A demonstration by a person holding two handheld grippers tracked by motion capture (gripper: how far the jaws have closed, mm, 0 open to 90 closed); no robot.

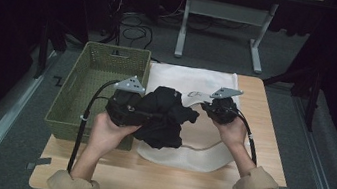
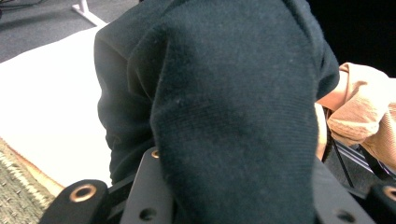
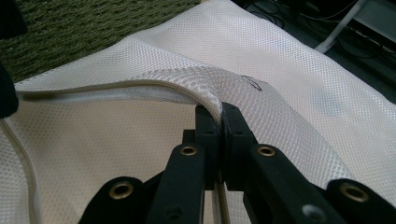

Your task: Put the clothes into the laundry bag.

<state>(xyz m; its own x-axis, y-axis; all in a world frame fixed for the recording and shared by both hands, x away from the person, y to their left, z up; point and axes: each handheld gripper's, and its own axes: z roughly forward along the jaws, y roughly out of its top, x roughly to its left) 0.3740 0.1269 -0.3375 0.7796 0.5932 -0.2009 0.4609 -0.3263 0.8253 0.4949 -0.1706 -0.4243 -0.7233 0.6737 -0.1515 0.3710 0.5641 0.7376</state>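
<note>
Black garment (image 2: 224,116) bunched in left gripper (image 1: 127,106), jaws clamped on it — held above the worktop (image 1: 144,177) beside green basket (image 1: 91,88). Right gripper (image 3: 220,116) jaws pinched together on white mesh bag (image 3: 289,60) rim.

A green woven basket (image 1: 86,93) sits on the wooden table's (image 1: 153,183) left side; 1 white desk frame (image 1: 224,13) stands beyond.

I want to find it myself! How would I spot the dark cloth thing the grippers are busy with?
Start at the wooden table, where a green basket stands on the left and a white mesh bag lies flat in the middle. Over that bag, beside the basket, the left gripper holds up a bunched black garment. It is the only dark, crumpled cloth there.
</note>
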